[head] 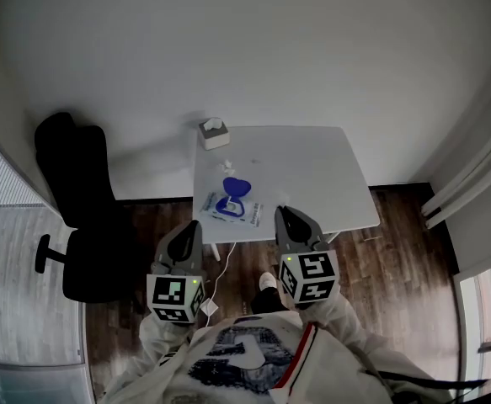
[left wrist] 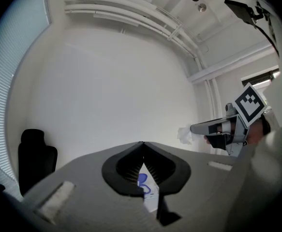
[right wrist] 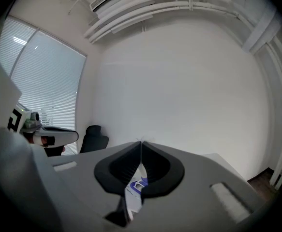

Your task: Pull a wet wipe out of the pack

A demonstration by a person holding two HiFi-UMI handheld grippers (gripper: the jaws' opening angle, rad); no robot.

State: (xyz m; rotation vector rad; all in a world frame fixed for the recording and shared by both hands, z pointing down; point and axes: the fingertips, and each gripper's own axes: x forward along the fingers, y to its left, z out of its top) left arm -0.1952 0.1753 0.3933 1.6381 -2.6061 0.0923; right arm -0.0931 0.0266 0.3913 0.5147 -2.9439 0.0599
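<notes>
The wet wipe pack (head: pixel 231 209) lies near the front edge of the white table (head: pixel 312 175), its blue lid (head: pixel 235 186) flipped up. Both grippers hover level in front of the table, short of the pack. My left gripper (head: pixel 196 224) is to the pack's left, and my right gripper (head: pixel 279 210) is to its right. Neither touches it. In the left gripper view the jaws (left wrist: pixel 142 144) meet at the tip, with the pack (left wrist: pixel 148 190) showing through the gap below. The right gripper (right wrist: pixel 141 142) is likewise shut and empty, with the pack (right wrist: pixel 136 190) visible beneath.
A tissue box (head: pixel 214 133) stands at the table's far left corner. A black office chair (head: pixel 85 217) sits left of the table by the window blinds. A white cable (head: pixel 221 263) hangs from the table's front edge to the wood floor.
</notes>
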